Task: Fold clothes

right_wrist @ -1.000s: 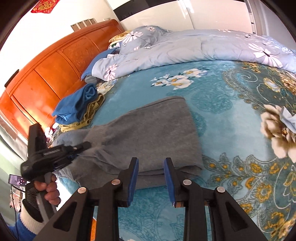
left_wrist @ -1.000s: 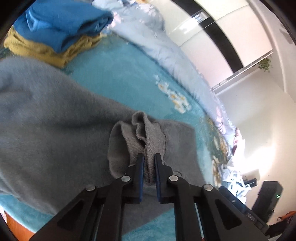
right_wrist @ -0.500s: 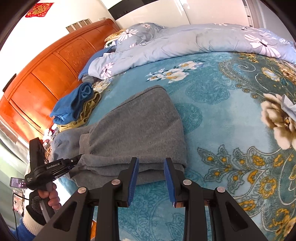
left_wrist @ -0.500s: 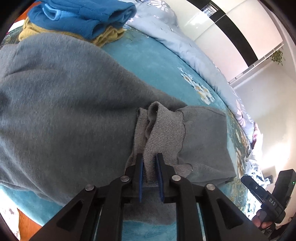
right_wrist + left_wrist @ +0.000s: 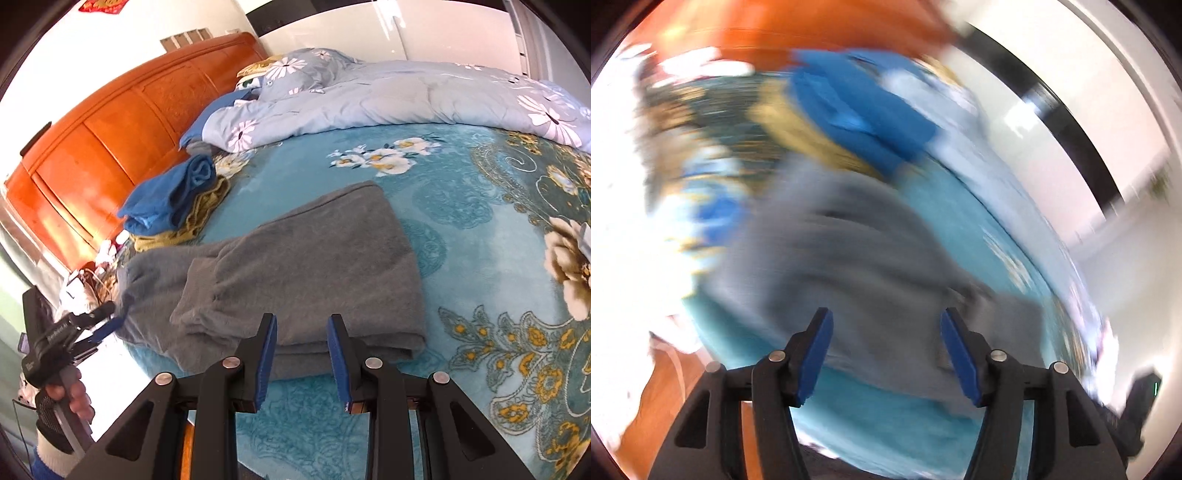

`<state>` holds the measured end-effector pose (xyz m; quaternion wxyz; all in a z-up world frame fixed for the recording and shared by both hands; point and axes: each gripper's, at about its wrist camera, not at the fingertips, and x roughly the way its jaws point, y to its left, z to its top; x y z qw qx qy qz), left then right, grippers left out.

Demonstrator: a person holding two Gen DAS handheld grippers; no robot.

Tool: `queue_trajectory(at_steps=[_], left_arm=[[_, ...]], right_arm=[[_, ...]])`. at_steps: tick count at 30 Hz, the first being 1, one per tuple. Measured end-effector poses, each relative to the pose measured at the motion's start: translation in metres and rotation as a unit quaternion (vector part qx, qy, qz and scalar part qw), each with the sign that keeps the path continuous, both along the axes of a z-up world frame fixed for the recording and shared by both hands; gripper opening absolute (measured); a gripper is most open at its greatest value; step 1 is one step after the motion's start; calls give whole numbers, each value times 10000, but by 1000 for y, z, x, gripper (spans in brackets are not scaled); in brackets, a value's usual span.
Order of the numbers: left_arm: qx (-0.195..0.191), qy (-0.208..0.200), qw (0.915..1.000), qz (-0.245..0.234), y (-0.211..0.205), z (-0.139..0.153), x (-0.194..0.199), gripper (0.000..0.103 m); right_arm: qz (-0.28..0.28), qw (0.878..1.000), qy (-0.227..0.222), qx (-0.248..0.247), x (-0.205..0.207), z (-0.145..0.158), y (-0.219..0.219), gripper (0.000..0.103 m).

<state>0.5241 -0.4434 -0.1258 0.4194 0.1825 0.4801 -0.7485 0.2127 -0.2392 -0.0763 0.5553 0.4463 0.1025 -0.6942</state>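
Note:
Grey sweatpants (image 5: 314, 266) lie folded on the teal floral bedspread (image 5: 480, 206), the ribbed cuffs laid over the middle. In the blurred left wrist view the grey cloth (image 5: 857, 258) lies ahead of my left gripper (image 5: 886, 354), which is open and empty. The left gripper also shows in the right wrist view (image 5: 107, 321) at the pants' left end, at the bed edge. My right gripper (image 5: 303, 350) is open and empty, just before the near edge of the pants.
A folded blue garment (image 5: 173, 195) on a mustard one (image 5: 195, 225) sits at the back left by the orange wooden headboard (image 5: 110, 122). A pale blue floral duvet (image 5: 388, 96) lies across the far side of the bed.
My left gripper has let go of the grey cuff, opened wide and pulled back left to the bed edge, moving fast. The cuffs now lie on the pants. The right gripper held still.

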Motion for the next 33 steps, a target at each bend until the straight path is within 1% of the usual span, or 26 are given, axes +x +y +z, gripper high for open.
queue_trajectory(at_steps=[1,3,4,5,9,11,13,15,19,20,21,22,23,24,26,29,30,32,33], left_arm=[[161,65,9995,264,-3,-8,13,63],[527,246,9957,725,-8,-25,35,63],[671,383,9937,812,-11,-33,40,63],[733,605,9920,836,-14,-40,44,64],[883,1151,9848,957,-27,-60,46,68],[1066,1430,9783,1057,-32,-74,46,68],[1085,1696,9725,1169,-36,-80,49,69],[998,2000,9664,1271,-37,-79,54,69],[950,2454,9551,1361,-45,-82,56,67],[939,2521,9531,1386,-46,-83,56,64],[936,2551,9519,1414,-47,-85,56,55],[950,2544,9516,1435,-48,-85,57,50],[974,2517,9519,1452,-49,-85,57,41],[999,2489,9521,1469,-50,-85,57,34],[910,2386,9559,1447,-49,-78,59,27],[730,2083,9651,1412,-47,-63,56,22],[613,1935,9699,1346,-47,-53,52,21],[279,1580,9805,1131,-46,-28,39,21],[47,1389,9856,959,-44,-11,30,20]], right_arm=[[5,10000,-1,9,2,0,0,31],[22,10000,9,23,6,2,-1,31],[40,10000,26,30,8,3,-2,31],[62,10000,58,43,11,4,-3,31],[145,9996,207,79,19,12,-7,31],[173,9994,290,82,22,16,-8,31],[183,9991,364,88,25,20,-8,31],[180,9989,412,114,26,23,-9,33],[216,9986,465,162,29,24,-11,34],[235,9984,478,172,30,24,-12,34],[254,9983,493,183,31,24,-13,34],[270,9982,500,193,32,23,-14,34],[284,9981,503,201,32,23,-15,34],[293,9981,500,202,32,22,-16,34],[306,9982,484,191,33,21,-17,34],[306,9983,465,151,30,20,-16,34],[294,9984,454,137,29,19,-16,34],[258,9987,415,118,24,16,-14,34],[230,9989,382,110,21,14,-12,34]])
